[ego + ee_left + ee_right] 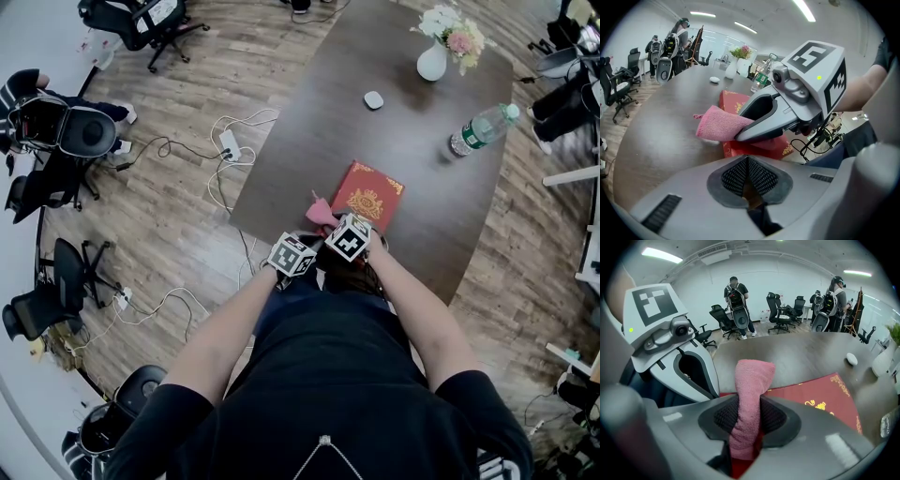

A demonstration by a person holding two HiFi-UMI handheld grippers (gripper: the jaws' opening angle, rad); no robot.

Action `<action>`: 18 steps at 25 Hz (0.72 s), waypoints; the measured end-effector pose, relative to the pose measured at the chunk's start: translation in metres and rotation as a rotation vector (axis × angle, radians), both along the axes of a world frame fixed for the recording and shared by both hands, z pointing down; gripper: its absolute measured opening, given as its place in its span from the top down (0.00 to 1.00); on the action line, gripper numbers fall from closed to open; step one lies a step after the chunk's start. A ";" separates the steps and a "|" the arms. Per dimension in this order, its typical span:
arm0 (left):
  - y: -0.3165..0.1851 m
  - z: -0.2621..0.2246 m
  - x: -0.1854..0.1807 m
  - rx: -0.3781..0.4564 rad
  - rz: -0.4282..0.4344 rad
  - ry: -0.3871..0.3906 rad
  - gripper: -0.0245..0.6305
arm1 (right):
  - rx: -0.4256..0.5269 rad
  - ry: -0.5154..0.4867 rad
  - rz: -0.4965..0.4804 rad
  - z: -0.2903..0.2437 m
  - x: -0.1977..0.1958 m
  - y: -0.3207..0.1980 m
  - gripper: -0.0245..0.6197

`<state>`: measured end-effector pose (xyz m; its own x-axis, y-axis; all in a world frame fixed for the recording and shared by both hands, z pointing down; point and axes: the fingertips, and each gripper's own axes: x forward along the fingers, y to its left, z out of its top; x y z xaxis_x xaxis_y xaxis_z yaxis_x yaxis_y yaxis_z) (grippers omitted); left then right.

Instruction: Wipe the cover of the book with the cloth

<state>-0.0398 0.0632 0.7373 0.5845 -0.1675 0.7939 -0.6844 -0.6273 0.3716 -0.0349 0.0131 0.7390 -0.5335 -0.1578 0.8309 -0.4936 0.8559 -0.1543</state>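
A red book (372, 195) with gold ornament lies flat near the near edge of the dark table (394, 141). A pink cloth (320, 214) rests at the book's near-left corner. My right gripper (749, 417) is shut on this cloth (751, 385), which sticks out ahead of the jaws over the book's (825, 397) corner. My left gripper (748, 164) is shut with nothing in it, just left of the right one and off the book. Its view shows the cloth (719, 124) draped on the book (736, 101) under the right gripper.
Farther along the table stand a white vase of flowers (434, 56), a water bottle lying down (481, 129) and a small white object (373, 99). Cables and a power strip (230, 145) lie on the wooden floor at left. Office chairs (141, 21) and people stand around the room.
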 end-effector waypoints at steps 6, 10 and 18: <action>-0.001 0.001 0.000 0.007 -0.003 -0.004 0.97 | -0.003 0.001 0.007 0.003 0.006 0.002 0.77; -0.001 0.002 0.001 0.009 -0.003 -0.010 0.97 | -0.008 0.003 0.013 0.003 0.012 0.006 0.77; -0.004 0.002 0.001 0.011 -0.010 -0.015 0.97 | -0.018 0.011 0.014 0.003 0.024 0.008 0.77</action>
<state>-0.0385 0.0595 0.7394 0.5709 -0.1814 0.8007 -0.6959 -0.6245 0.3546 -0.0112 0.0215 0.7417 -0.5221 -0.1508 0.8395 -0.5076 0.8459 -0.1638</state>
